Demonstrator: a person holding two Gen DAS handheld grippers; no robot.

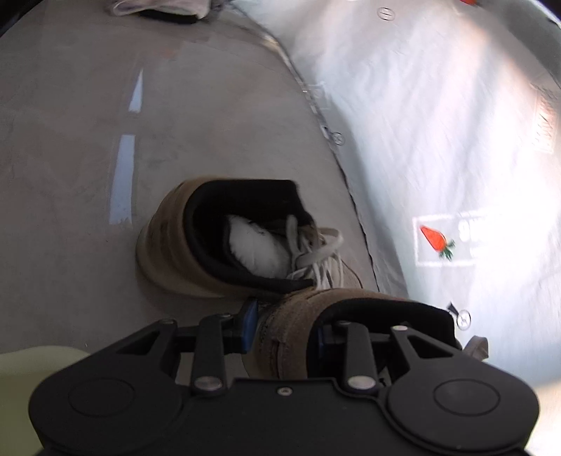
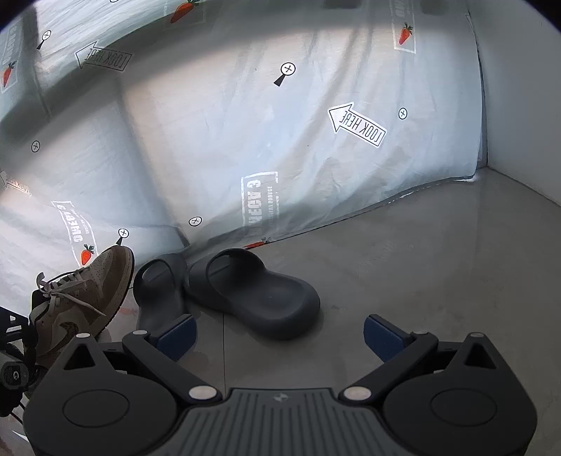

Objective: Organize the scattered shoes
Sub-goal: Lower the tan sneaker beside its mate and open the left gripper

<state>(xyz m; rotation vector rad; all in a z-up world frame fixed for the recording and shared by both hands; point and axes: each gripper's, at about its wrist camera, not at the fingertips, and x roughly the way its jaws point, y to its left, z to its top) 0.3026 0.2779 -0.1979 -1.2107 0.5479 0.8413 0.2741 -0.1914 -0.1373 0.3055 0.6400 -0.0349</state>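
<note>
In the left wrist view my left gripper (image 1: pixel 285 331) is shut on the collar of a brown suede sneaker (image 1: pixel 298 315), one blue pad outside the shoe and one inside. Its mate (image 1: pixel 196 242), with white laces and a white insole, stands on the grey floor just ahead and touches the held one. The right wrist view shows the held sneaker (image 2: pixel 84 298) at the left, toe tilted up near the sheet. A pair of dark grey slides (image 2: pixel 259 294) (image 2: pixel 159 294) lies side by side on the floor. My right gripper (image 2: pixel 280 336) hovers open over the floor just short of them, nothing between its pads.
A white plastic sheet (image 2: pixel 245 133) printed with carrots and arrows hangs along the wall behind the shoes. A white wall (image 2: pixel 519 105) closes the right corner. Pale tape strips (image 1: pixel 122 179) mark the floor. A light bundle (image 1: pixel 157 8) lies far off.
</note>
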